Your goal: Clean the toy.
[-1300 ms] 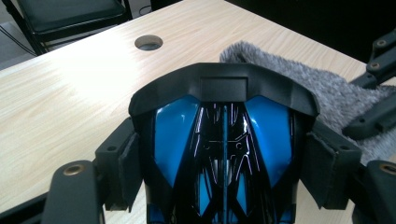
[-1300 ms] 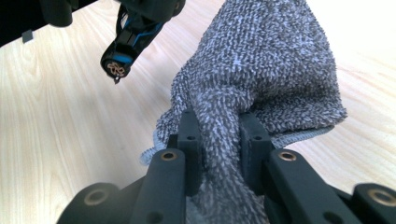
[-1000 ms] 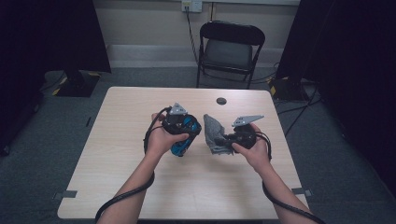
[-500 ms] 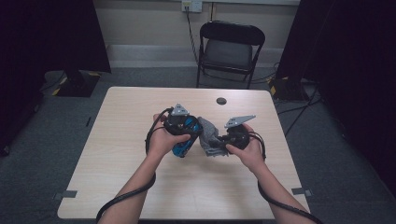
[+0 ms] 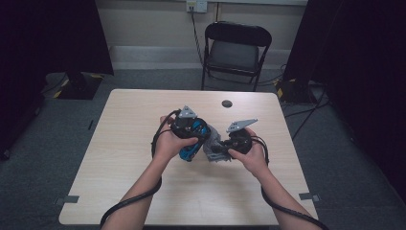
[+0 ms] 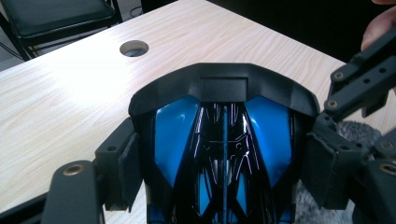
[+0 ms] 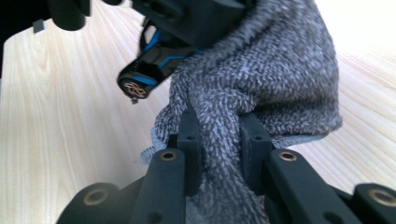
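Observation:
My left gripper [image 6: 224,170] is shut on a glossy blue and black device [image 6: 224,135], its pads [image 6: 122,170] pressing both sides. In the high view this device [image 5: 189,150] is held above the middle of the wooden table [image 5: 119,158] by the left gripper [image 5: 190,132]. My right gripper [image 7: 219,140] is shut on a bunched grey knitted cloth [image 7: 275,70]. The cloth [image 5: 213,146] rests against the right side of the device [image 7: 148,74]. The right gripper [image 5: 226,146] sits just right of the left one, and the cloth [image 6: 349,131] shows beside the left jaws.
A round cable hole [image 5: 226,103] lies near the table's far edge. A black folding chair [image 5: 237,48] stands beyond the table. Cables trail from both grippers off the near edge. Dark curtains flank the room.
The right hand has brought the cloth a little leftward, up against the blue device. The left hand has held still.

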{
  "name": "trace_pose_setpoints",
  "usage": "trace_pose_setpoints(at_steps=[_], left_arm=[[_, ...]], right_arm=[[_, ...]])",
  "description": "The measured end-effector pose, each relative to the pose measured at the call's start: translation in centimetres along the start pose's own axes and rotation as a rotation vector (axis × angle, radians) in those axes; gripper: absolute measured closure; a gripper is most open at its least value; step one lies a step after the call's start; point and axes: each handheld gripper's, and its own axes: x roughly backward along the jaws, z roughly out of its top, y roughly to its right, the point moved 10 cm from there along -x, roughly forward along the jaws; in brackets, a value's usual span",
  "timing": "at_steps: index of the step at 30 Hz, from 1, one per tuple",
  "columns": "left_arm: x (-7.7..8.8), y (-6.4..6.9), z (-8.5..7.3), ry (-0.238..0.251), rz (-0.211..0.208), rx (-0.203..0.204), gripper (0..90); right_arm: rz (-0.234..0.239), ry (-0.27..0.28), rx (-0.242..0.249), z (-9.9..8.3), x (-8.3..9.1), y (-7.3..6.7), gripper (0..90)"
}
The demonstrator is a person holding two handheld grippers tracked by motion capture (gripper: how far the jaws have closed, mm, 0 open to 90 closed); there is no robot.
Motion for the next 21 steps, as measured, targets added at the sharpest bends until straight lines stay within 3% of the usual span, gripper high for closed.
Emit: trace_pose_setpoints(at_steps=[21], left_arm=[[0.0,-0.3,1.0,0.016,0.017,-0.003,25.4]], right_arm=[[0.069,-0.018,0.004,-1.2,-2.8,-2.5,74.1]])
